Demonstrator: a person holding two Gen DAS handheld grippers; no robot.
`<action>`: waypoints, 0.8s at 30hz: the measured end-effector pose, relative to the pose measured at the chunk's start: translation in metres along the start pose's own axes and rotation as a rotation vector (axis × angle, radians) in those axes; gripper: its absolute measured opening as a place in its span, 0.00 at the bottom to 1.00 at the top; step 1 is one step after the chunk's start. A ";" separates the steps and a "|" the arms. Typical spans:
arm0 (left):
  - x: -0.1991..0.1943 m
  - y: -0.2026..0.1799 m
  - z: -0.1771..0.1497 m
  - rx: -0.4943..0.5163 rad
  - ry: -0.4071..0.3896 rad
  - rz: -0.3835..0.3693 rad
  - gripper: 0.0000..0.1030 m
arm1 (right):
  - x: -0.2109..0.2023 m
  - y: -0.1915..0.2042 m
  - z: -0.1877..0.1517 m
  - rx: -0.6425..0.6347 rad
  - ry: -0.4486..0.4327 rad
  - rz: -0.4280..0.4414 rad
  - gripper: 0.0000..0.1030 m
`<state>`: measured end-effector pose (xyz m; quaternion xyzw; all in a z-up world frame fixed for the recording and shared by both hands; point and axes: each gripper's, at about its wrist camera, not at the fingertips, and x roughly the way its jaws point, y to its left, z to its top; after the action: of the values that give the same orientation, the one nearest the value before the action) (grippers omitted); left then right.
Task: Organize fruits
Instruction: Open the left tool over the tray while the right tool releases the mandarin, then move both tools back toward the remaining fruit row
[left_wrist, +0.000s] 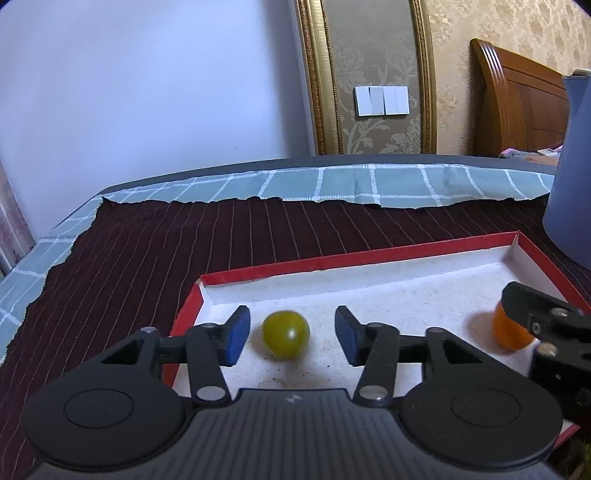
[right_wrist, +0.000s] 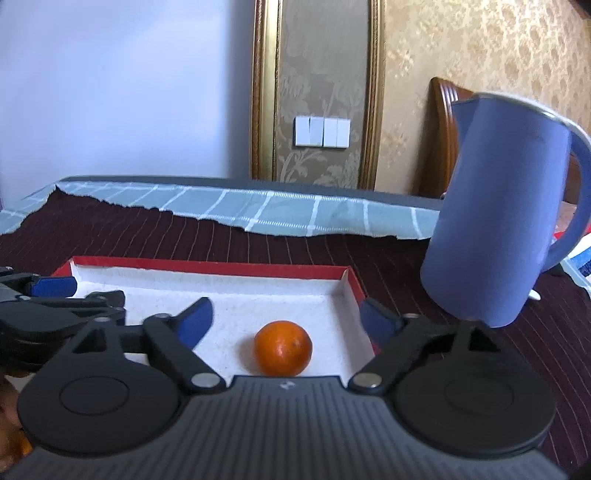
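Both claws spread, nothing pinched. Green fruit (left_wrist: 285, 334) sits between left claw (left_wrist: 291, 334) pads; orange (right_wrist: 283, 348) between right claw (right_wrist: 286, 325) pads. Both rest in the red-rimmed tray (left_wrist: 369, 260), apparently set down for sorting.

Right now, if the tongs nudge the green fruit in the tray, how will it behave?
The green fruit looks round and smooth, so it would probably roll across the flat tray. The tray's raised walls should likely stop it. Its glossy skin may slip between pads.
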<state>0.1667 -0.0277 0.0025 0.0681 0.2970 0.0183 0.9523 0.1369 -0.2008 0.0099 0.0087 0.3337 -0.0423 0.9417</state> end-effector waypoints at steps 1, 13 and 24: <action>-0.001 0.000 0.000 -0.002 0.000 -0.001 0.55 | -0.002 -0.001 0.000 0.013 -0.009 -0.005 0.97; -0.045 0.015 -0.010 -0.019 -0.059 -0.036 0.60 | -0.051 -0.033 -0.036 0.252 0.014 -0.009 1.00; -0.110 0.056 -0.064 -0.103 -0.090 -0.099 0.68 | -0.105 -0.060 -0.082 0.209 -0.066 0.060 1.00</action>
<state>0.0401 0.0272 0.0206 0.0048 0.2554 -0.0165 0.9667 -0.0011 -0.2488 0.0130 0.1156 0.2958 -0.0490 0.9470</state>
